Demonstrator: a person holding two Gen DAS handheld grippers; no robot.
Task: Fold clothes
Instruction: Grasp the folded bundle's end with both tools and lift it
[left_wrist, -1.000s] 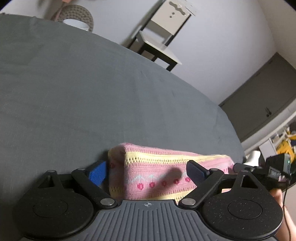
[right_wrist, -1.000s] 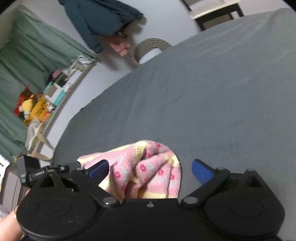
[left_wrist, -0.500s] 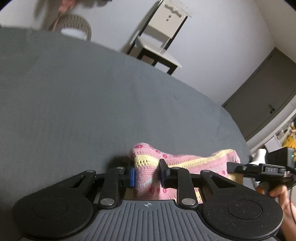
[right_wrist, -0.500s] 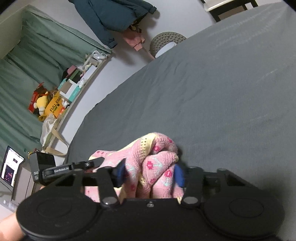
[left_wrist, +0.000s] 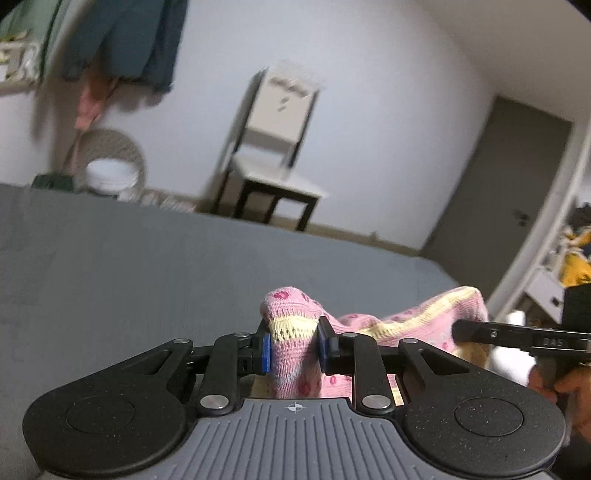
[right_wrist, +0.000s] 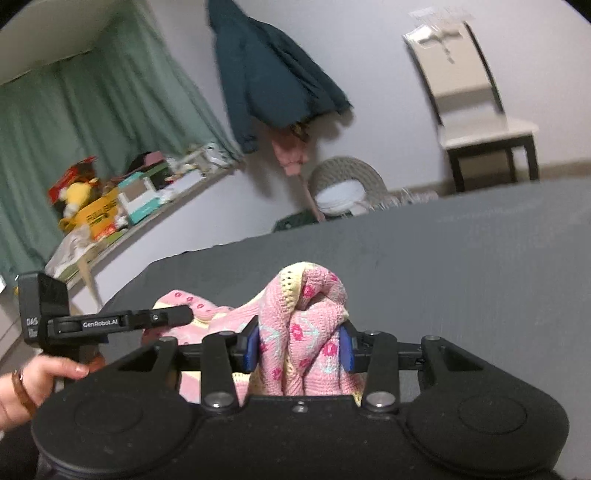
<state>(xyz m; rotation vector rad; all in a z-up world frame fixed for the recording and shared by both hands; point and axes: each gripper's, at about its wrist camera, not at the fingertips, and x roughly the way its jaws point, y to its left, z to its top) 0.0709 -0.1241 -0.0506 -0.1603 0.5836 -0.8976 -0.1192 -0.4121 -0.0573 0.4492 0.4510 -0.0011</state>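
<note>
A pink knitted garment (left_wrist: 406, 319) with yellow bands and red flowers hangs between both grippers above the grey bed cover (left_wrist: 129, 269). My left gripper (left_wrist: 293, 347) is shut on one bunched corner, blue pads pressing from both sides. In the right wrist view the garment (right_wrist: 306, 295) bulges up between the jaws of my right gripper (right_wrist: 299, 347), which are still closing as the pads squeeze a thick fold. The cloth sags between the two grips. Each view shows the other gripper at its edge: the right gripper (left_wrist: 491, 334) and the left gripper (right_wrist: 173, 317), held by a hand (right_wrist: 33, 380).
Grey bed cover (right_wrist: 480, 266) stretches ahead. Beyond it stand a white chair (left_wrist: 277, 147), a wicker basket (left_wrist: 110, 162) and a dark door (left_wrist: 509, 192). A dark jacket (right_wrist: 269, 74) hangs on the wall; a cluttered shelf (right_wrist: 122, 206) and green curtain (right_wrist: 74, 122) are at left.
Both grippers went from open around the garment's ends to shut on them, then rose and tipped up, lifting the garment off the bed cover.
</note>
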